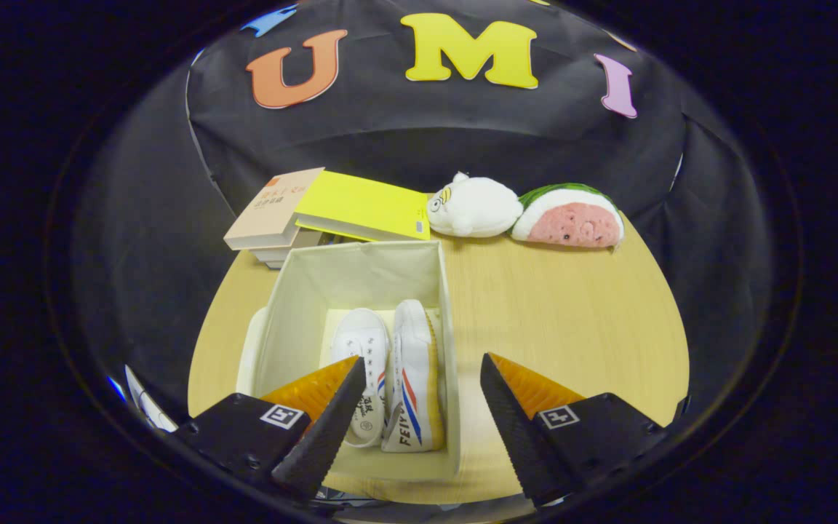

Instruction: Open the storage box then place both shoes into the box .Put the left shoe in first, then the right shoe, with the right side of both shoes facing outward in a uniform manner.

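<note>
In the gripper view, a cream fabric storage box (361, 276) with soft, straight walls and a rectangular open top sits on the round, pale wood-grain table (572, 320), its lid off. Inside it lie two white canvas shoes side by side, both reaching lengthwise away from the tongs. The left white canvas shoe (365, 364) lies with its laces and rounded toe cap up, and the right white canvas shoe with red and blue stripes (413, 378) lies tipped on its side against the box's right wall, its striped side face and pale rubber sole edge showing. Beyond the box, at the table's far edge, rests a stack of books: a beige paperback book (273, 209) and a flat bright-yellow book (364, 206) on top of others. Next to these sit a plump white plush animal toy (473, 207) and a fuzzy wedge-shaped watermelon-slice plush (572, 218) with pink face and green rind, touching each other. The tongs (425, 378) stand wide open above the near end of the box, gripping nothing; the ridged, wedge-shaped left finger (324, 422) overlaps the heel of the left shoe in the picture, while the right finger (513, 415) hangs over the bare table just outside the box's right wall. Whether either finger touches anything cannot be told.
</note>
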`<state>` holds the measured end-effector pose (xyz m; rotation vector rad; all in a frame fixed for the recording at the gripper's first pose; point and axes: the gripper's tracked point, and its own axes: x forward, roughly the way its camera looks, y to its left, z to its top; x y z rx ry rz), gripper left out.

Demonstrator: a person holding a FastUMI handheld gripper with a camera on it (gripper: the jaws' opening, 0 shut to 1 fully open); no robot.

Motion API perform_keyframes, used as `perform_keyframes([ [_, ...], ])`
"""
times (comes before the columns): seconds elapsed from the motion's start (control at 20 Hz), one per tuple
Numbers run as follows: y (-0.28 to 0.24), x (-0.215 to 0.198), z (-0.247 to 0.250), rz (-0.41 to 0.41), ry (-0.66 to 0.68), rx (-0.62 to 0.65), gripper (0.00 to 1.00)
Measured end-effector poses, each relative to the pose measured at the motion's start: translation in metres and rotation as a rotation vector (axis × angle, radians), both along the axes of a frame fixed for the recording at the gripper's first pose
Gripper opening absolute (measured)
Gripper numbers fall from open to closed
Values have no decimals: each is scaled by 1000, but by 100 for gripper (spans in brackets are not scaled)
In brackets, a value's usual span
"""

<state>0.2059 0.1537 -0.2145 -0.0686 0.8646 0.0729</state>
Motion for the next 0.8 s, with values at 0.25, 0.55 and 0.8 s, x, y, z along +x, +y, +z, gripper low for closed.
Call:
perform_keyframes([
  [0.25, -12, -19, 19, -9, -61, -79, 100],
  [0.55, -30, -49, 52, -49, -253, -92, 100],
  [0.8, -27, -73, 89, -16, -356, -31, 100],
])
